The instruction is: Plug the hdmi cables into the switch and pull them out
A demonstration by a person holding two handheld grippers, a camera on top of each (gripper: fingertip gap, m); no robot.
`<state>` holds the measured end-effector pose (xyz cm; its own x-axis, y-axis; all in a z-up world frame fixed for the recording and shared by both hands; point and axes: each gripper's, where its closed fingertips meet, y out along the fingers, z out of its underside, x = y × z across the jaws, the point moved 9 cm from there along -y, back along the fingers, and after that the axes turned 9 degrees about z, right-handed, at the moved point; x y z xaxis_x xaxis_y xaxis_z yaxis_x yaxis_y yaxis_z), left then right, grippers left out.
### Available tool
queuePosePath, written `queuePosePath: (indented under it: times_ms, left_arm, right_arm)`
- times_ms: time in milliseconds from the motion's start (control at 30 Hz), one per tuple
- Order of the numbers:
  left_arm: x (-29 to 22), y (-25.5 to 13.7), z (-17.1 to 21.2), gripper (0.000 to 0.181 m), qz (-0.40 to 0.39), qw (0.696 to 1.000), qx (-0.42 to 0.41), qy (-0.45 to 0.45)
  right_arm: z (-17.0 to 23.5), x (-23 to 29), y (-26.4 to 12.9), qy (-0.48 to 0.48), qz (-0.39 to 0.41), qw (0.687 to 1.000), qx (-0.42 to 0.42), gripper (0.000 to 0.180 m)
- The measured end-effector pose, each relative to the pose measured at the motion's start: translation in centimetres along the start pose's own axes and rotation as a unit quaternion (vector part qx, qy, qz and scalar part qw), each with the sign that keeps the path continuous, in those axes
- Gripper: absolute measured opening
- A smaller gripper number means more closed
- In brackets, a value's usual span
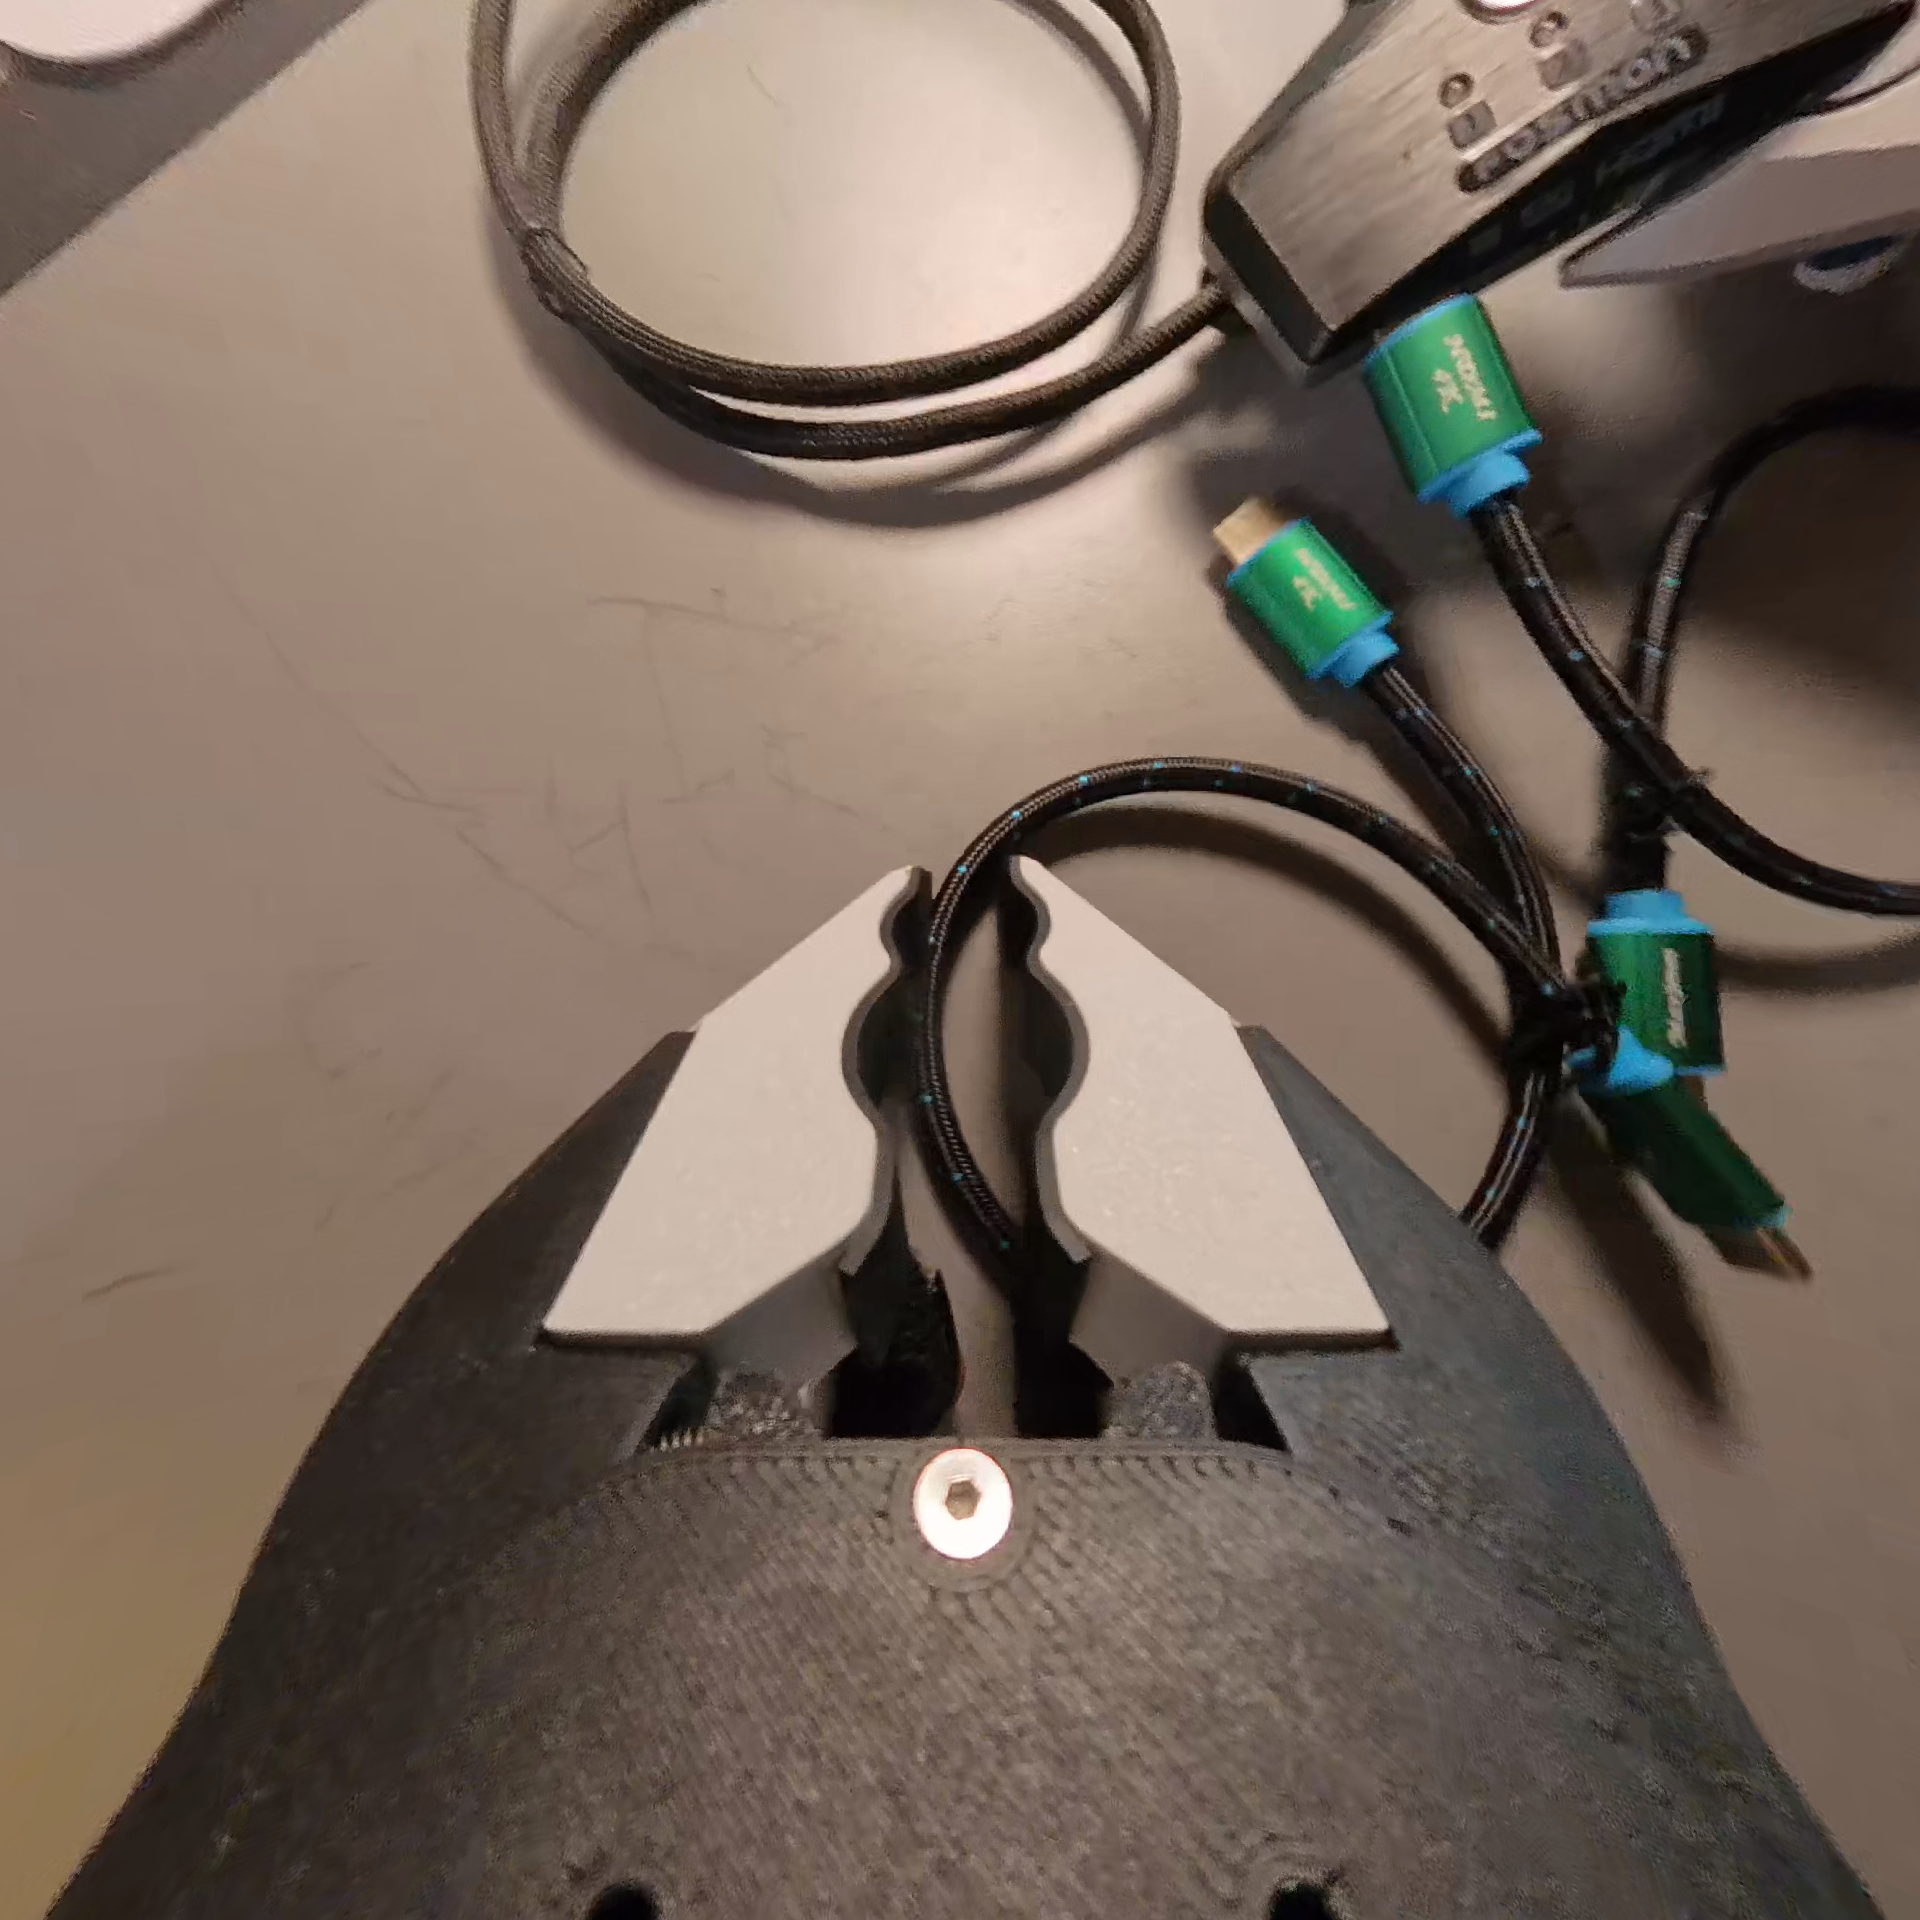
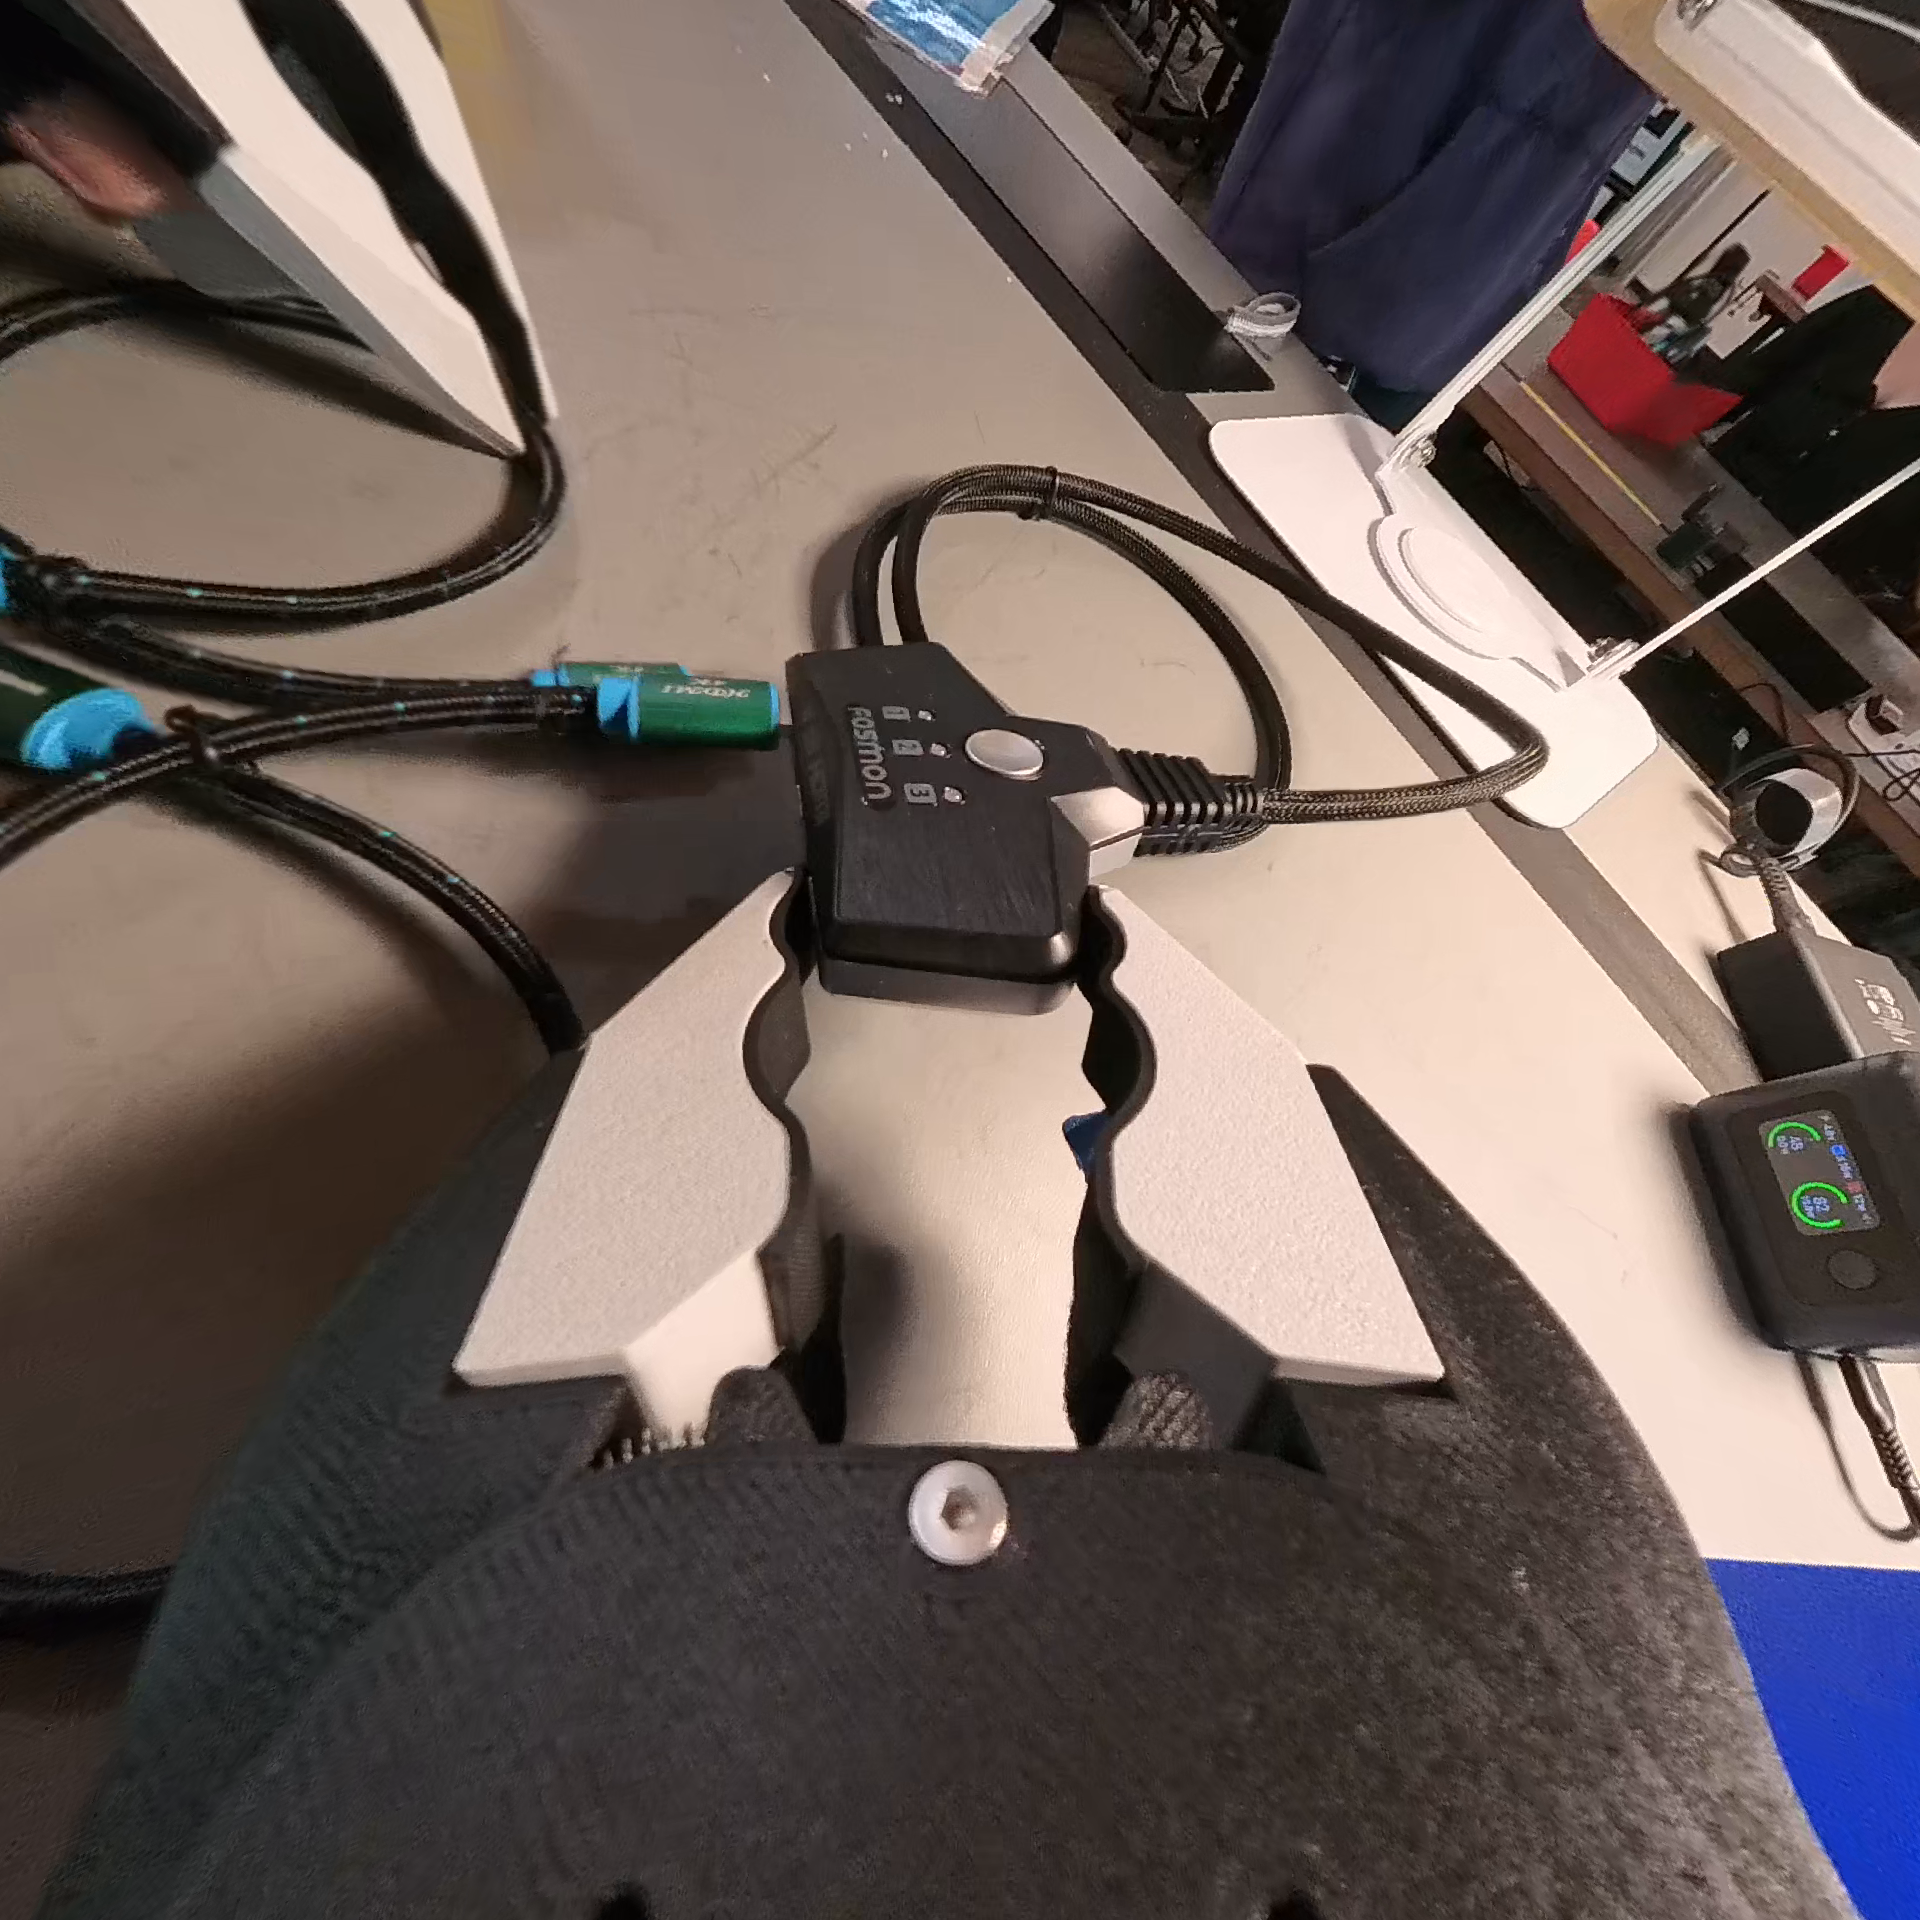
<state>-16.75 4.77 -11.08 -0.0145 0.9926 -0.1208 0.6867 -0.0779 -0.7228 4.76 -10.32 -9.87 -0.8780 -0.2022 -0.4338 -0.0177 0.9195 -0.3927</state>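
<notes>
My right gripper (image 2: 940,904) is shut on the near end of the black HDMI switch (image 2: 935,831) and holds it on the grey table. A green plug (image 2: 696,707) sits in the switch's left side, with a second green plug (image 2: 603,675) just behind it. In the left wrist view the switch (image 1: 1455,177) is at the top right with one green plug (image 1: 1449,405) in it. A loose green plug (image 1: 1309,603) lies below it, and two more (image 1: 1652,997) lie tied together at the right. My left gripper (image 1: 968,883) is shut on a black braided HDMI cable (image 1: 1195,774).
The switch's own black cable lies coiled (image 1: 831,260) behind it. A white stand base (image 2: 1455,582), a black adapter (image 2: 1787,987) and a black power unit with a lit screen (image 2: 1818,1195) sit along the table's right edge. A blue mat (image 2: 1829,1683) is at the lower right. Left tips to right tips: about 15 cm.
</notes>
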Motion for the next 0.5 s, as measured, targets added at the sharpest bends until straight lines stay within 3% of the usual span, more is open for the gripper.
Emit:
queuePosePath:
  times_ms: [500]
  left_arm:
    - [-2.7,-2.7,1.9,0.008,0.133,0.985,0.107,-0.001]
  right_arm:
    - [-0.1,-0.6,-0.3,0.004,0.009,1.000,-0.009,0.052]
